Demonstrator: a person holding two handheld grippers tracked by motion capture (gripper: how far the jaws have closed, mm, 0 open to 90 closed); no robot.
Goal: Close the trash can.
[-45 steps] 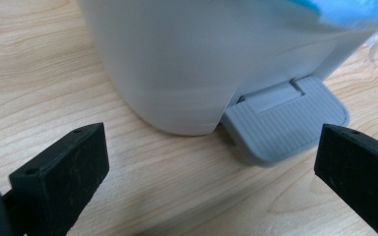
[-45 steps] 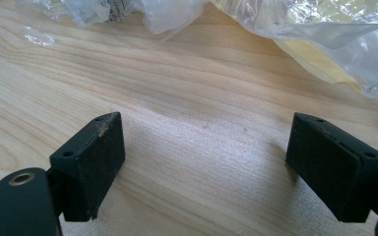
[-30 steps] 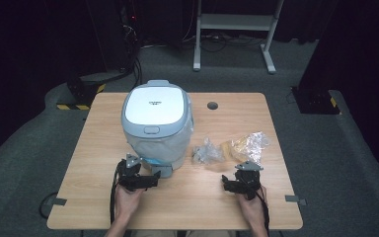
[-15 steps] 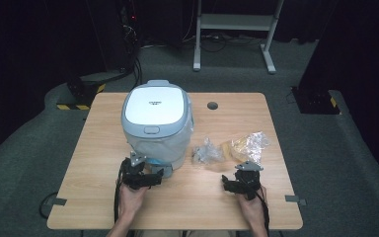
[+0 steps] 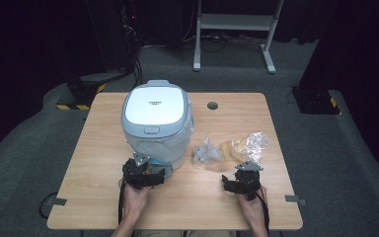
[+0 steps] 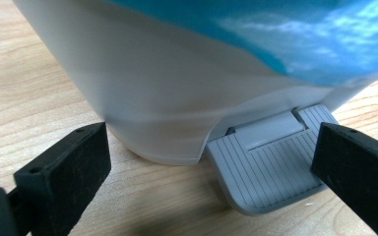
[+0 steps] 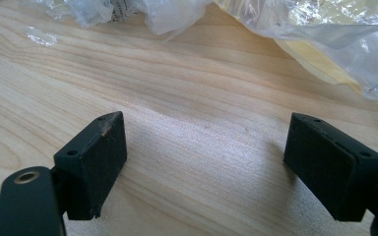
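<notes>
A white and pale blue rice cooker (image 5: 157, 118) stands on the left half of the wooden table (image 5: 103, 148), its lid shut. My left gripper (image 5: 150, 169) sits at the cooker's front base. In the left gripper view the left gripper (image 6: 211, 164) is open wide, its jaws either side of the cooker's white lower wall (image 6: 167, 108) and a ribbed grey tab (image 6: 270, 162) at the foot. My right gripper (image 5: 246, 173) rests open on the table just short of a crumpled clear plastic bag (image 5: 206, 152) and a yellowish bag (image 5: 246, 145). Nothing lies between the right gripper (image 7: 221, 157) jaws.
The clear bag (image 7: 128, 10) and the yellowish bag (image 7: 325, 29) lie just beyond the right jaws. A round cable hole (image 5: 212, 105) is at the table's far edge. A white metal stand (image 5: 234, 34) and cables are on the dark floor behind.
My left gripper has edged forward and slightly right, closer to the cooker's base. The right gripper and the bags have stayed put.
</notes>
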